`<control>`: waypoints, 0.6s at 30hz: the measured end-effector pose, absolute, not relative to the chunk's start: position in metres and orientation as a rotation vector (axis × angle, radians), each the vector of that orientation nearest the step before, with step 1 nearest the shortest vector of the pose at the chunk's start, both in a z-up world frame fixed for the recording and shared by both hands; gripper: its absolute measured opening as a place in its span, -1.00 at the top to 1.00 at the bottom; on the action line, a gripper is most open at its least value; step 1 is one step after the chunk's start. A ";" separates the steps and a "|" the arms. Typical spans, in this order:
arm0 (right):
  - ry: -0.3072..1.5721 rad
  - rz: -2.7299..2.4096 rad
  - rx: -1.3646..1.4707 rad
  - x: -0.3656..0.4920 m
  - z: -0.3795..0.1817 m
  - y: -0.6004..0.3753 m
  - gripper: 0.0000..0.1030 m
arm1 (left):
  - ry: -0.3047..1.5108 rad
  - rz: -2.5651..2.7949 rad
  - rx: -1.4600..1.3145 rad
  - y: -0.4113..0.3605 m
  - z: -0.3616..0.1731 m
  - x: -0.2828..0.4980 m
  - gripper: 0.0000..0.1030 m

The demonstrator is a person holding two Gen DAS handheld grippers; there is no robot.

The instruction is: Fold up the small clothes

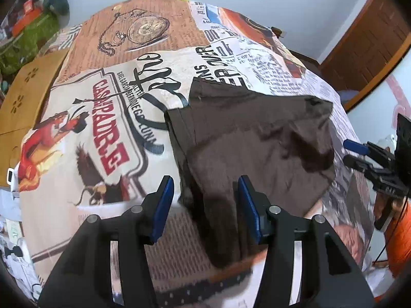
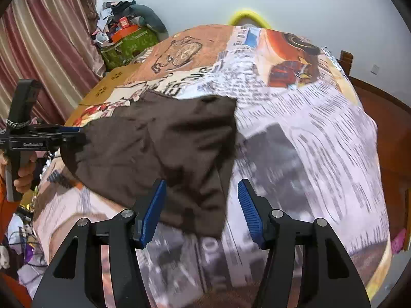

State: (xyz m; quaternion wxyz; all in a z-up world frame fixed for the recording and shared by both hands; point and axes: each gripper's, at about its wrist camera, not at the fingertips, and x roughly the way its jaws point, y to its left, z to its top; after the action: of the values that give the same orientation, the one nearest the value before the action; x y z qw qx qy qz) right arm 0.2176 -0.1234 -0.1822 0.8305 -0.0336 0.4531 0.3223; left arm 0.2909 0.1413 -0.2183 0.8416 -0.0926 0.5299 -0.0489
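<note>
A small dark brown garment [image 1: 257, 133] [image 2: 154, 141] lies rumpled and partly folded on a bed covered by a newspaper-print sheet [image 1: 102, 128] [image 2: 308, 141]. My left gripper [image 1: 205, 182] hovers open over the garment's near left edge; a fold of brown cloth lies below the gap, and the blue pads do not touch it. My right gripper [image 2: 202, 183] is open above the garment's near right corner, its pads also apart from the cloth. Each gripper shows in the other view: the right gripper [image 1: 352, 151] at the right edge, the left gripper [image 2: 72, 131] by the garment's left side.
A cardboard box [image 1: 25, 97] [image 2: 108, 87] sits at the bed's far left. Beyond it are a green bag with clutter [image 2: 128, 43] and pink curtains [image 2: 38, 38]. A wooden bed frame [image 2: 385, 128] runs along the right. A person's hand [image 2: 23, 174] holds the left gripper's handle.
</note>
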 end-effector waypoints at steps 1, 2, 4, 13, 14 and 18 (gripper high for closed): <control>0.957 0.685 -0.072 0.222 -0.184 -0.118 -0.05 | 1.121 -0.101 -0.199 0.141 -0.220 0.296 0.00; 0.954 0.684 -0.075 0.224 -0.185 -0.114 -0.05 | 1.119 -0.102 -0.202 0.140 -0.221 0.301 0.02; 0.947 0.677 -0.080 0.230 -0.188 -0.106 -0.05 | 1.108 -0.097 -0.202 0.138 -0.223 0.310 0.22; 0.950 0.655 -0.049 0.244 -0.204 -0.098 -0.03 | 1.024 -0.042 -0.034 0.115 -0.213 0.311 0.81; 0.952 0.651 -0.049 0.245 -0.207 -0.099 0.22 | 0.983 -0.028 0.017 0.108 -0.206 0.308 0.82; 0.975 0.643 -0.055 0.247 -0.215 -0.100 0.85 | 0.875 -0.029 0.104 0.092 -0.186 0.306 0.82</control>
State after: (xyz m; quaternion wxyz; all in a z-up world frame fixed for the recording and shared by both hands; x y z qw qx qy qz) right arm 0.2474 -0.1004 -0.2150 0.8339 -0.0260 0.4602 0.3034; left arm 0.3060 0.0917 -0.1860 0.9045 0.0505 0.4233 -0.0141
